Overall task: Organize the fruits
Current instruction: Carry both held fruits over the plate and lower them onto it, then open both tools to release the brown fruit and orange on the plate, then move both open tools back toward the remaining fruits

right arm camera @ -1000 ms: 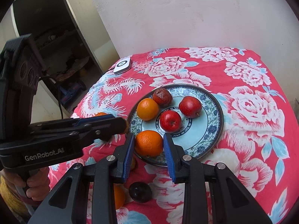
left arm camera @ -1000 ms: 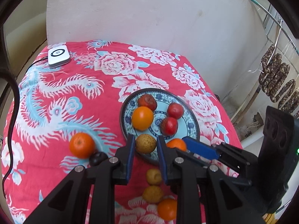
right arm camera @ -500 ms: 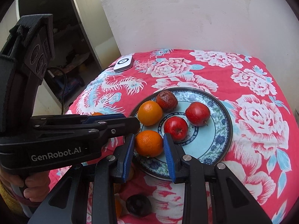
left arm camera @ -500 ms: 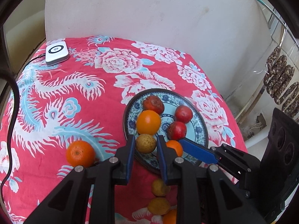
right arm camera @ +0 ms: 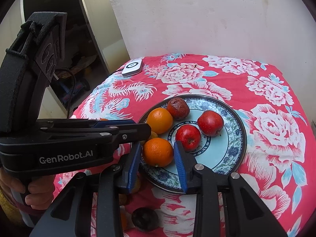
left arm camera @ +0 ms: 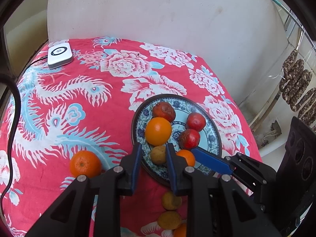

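A blue patterned plate [left arm camera: 214,138] [right arm camera: 233,138] on the red floral cloth holds an orange [left arm camera: 158,131], two red apples [left arm camera: 195,121] and a wrinkled dark red fruit [left arm camera: 164,110]. My left gripper [left arm camera: 153,154] is shut on a small yellow-brown fruit [left arm camera: 158,155] at the plate's near rim. My right gripper [right arm camera: 158,152] is shut on an orange [right arm camera: 158,152] at the plate's near left rim. A loose orange [left arm camera: 86,164] lies left of the plate.
Two small yellow-brown fruits [left arm camera: 171,200] and part of an orange [left arm camera: 180,231] lie on the cloth under the left gripper. A dark round fruit [right arm camera: 145,219] lies below the right gripper. A white device [left arm camera: 59,56] with a cable sits at the far left corner.
Both grippers have risen and pulled back a little while keeping hold of their fruits over the plate's near rim. The left gripper has come closer to the right one.
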